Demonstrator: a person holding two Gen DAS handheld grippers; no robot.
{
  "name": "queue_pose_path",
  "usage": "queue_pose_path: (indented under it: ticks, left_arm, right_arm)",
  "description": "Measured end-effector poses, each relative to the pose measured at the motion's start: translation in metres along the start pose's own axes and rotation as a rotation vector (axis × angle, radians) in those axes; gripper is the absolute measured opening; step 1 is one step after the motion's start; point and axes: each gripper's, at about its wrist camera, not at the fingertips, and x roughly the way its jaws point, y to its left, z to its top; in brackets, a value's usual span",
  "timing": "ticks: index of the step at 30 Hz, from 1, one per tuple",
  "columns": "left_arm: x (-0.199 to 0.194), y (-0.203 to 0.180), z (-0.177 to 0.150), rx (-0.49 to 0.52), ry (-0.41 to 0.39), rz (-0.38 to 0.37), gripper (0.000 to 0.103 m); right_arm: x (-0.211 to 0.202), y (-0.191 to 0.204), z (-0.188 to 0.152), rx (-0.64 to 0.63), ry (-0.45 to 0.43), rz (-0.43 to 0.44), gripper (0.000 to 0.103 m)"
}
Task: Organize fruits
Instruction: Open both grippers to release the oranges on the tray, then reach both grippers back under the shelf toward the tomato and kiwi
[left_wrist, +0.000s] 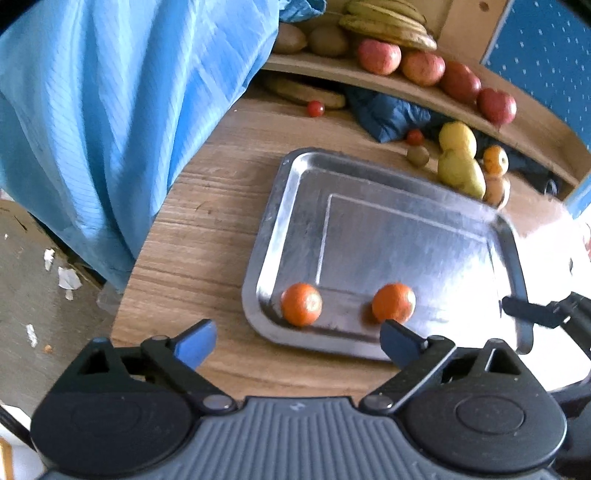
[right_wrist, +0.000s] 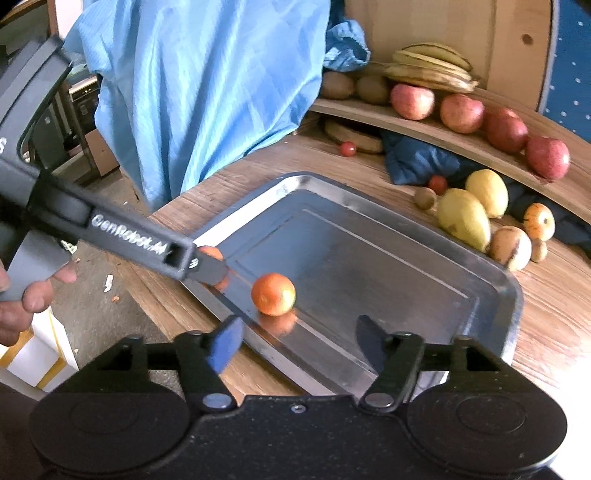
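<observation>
Both the left hand-held gripper (left_wrist: 297, 341) and right hand-held gripper (right_wrist: 295, 341) stand released, grasping nothing. The two oranges (left_wrist: 301, 304) (left_wrist: 393, 302) lie loose on the smooth tray (left_wrist: 406, 229), so a nudge could roll them away.

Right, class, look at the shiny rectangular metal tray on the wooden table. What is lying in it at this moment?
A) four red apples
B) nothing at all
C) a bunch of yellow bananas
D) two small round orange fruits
D: the left wrist view shows two small round orange fruits lying near the closest edge of the shiny rectangular metal tray, and no other fruit in it.
</observation>
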Motion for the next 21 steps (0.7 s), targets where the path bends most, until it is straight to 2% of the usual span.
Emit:
queue_pose_path:
  ticks: [9,14,21]
  left_arm:
    - [0.001,-0.007,-0.003,0.066,0.069,0.058,0.102]
    - [0.007,-0.013,0.006,0.093,0.129,0.076,0.102]
    - [0.007,-0.021,0.02,0.147,0.128,0.094,0.102]
  right_arm:
    - [-0.015,-0.022,-0.011,0.046,0.058,-0.093,0.098]
    - [-0.02,-0.037,-0.016,0.081,0.072,-0.158,0.102]
    - [-0.02,-0.053,-0.016,0.134,0.078,-0.214,0.102]
